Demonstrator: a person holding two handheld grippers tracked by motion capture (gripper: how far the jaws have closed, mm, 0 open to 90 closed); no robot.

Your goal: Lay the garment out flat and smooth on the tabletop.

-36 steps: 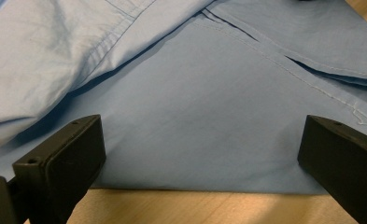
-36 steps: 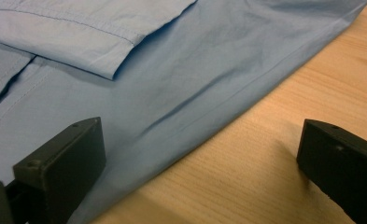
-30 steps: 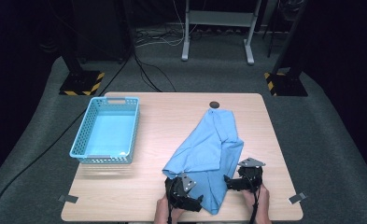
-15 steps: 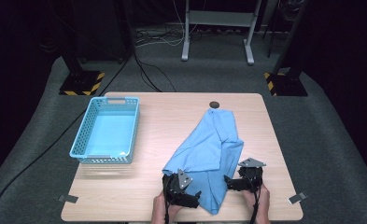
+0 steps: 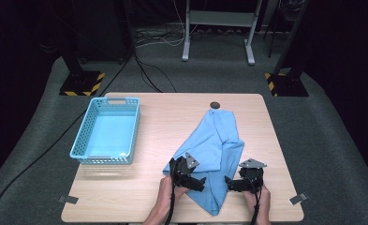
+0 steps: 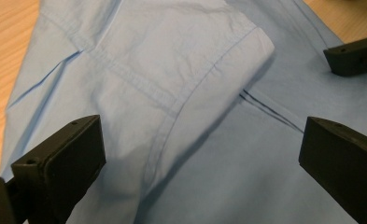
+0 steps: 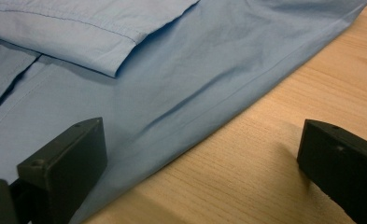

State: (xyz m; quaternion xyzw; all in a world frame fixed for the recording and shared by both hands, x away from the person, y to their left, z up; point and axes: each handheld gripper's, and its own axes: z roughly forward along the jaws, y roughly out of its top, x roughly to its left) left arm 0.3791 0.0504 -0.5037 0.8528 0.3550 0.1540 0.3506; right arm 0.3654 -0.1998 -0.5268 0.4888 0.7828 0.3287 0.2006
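We are positioning the left gripper (image 5: pixel 198 183) and the right gripper (image 5: pixel 230 183), both with jaws spread and empty, over the near hem of the blue shirt (image 5: pixel 217 140) lying right of centre on the desk (image 5: pixel 163 122), so each can pinch one side.

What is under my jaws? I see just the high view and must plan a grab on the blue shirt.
Observer: The left gripper is open, hanging over a folded flap of the blue shirt.
Operator: And the right one?
Observer: The right gripper is open too, straddling the shirt's hem, one jaw over cloth, one over bare table.
Operator: Any seam there?
Observer: Yes, a stitched edge runs along that hem.
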